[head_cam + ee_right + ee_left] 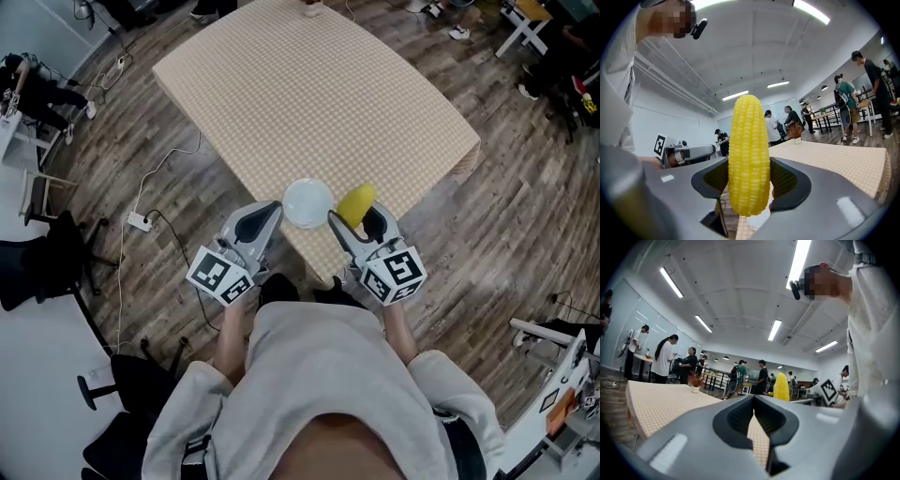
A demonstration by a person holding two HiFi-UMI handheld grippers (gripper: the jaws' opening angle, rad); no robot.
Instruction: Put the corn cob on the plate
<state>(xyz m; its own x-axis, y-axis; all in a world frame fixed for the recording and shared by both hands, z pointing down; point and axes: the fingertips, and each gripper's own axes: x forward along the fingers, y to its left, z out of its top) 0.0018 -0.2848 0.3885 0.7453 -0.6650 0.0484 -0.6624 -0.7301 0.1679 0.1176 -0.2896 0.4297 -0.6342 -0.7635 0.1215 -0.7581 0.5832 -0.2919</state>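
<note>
Right tongs (749,161) clamp the upright corn cob (749,136); left tongs (753,403) closed, empty, beside the plate (307,202).

Matt grey moulded plastic on left gripper (753,401) and right gripper (749,174), with finely ribbed dark pads (740,416) inside. Bumpy, waxy-glossy yellow kernels on corn cob (749,154). Smooth white plate (307,203) at centre of head view. Woven-looking, matt checked table cloth (319,94) above. Grainy wood-plank floor (525,187) at right. Soft grey cloth sweatshirt (328,375) below.

Yellow corn cob (749,154) upright beside empty white plate (307,203).
</note>
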